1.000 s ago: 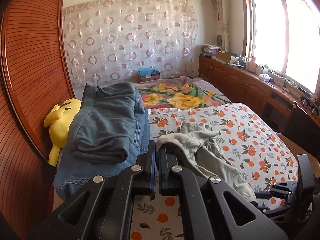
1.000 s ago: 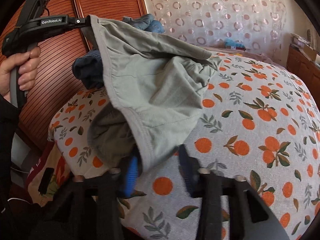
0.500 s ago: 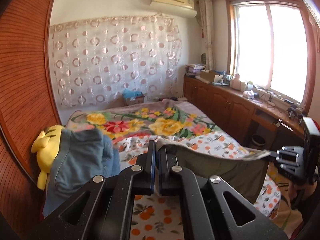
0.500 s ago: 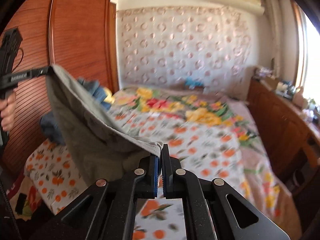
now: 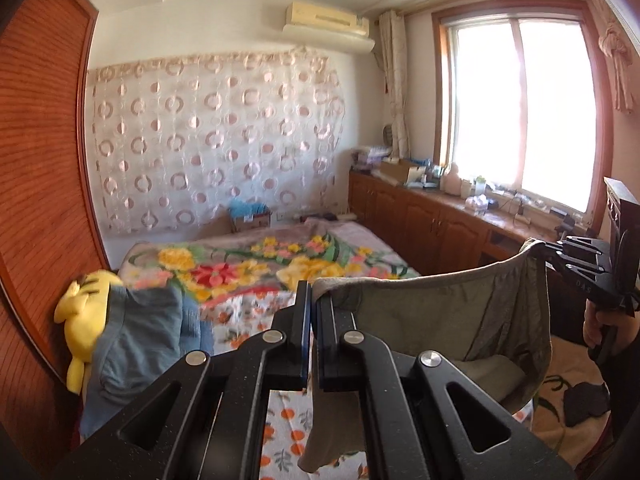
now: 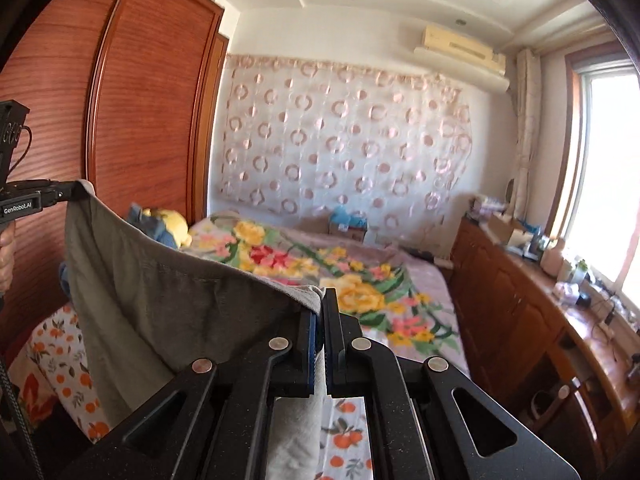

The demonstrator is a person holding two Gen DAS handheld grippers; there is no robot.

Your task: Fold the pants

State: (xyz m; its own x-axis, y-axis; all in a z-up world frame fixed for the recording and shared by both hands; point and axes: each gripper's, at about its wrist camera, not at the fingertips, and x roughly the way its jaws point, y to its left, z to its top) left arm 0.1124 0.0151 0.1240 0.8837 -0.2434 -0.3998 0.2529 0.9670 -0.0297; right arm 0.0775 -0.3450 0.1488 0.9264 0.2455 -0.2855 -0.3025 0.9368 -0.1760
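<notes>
Grey-green pants (image 5: 440, 320) hang in the air above the bed, stretched by the waistband between both grippers. My left gripper (image 5: 312, 300) is shut on one end of the waistband. My right gripper (image 6: 322, 300) is shut on the other end. In the right wrist view the pants (image 6: 160, 300) sag down to the left towards the other gripper (image 6: 60, 192). In the left wrist view the right gripper (image 5: 560, 256) shows at far right. The legs hang below, partly hidden by the fingers.
The bed has an orange-print sheet (image 5: 288, 432) and a floral blanket (image 6: 340, 272). Folded blue jeans (image 5: 140, 340) and a yellow plush toy (image 5: 84, 312) lie at the left by the wooden wardrobe (image 6: 140, 100). Wooden cabinets (image 6: 540, 320) run under the window at right.
Both grippers have risen well above the bed, lifting the pants off the sheet. The right gripper, open a second ago, has shut on the waistband. The waistband is now spread wide between them.
</notes>
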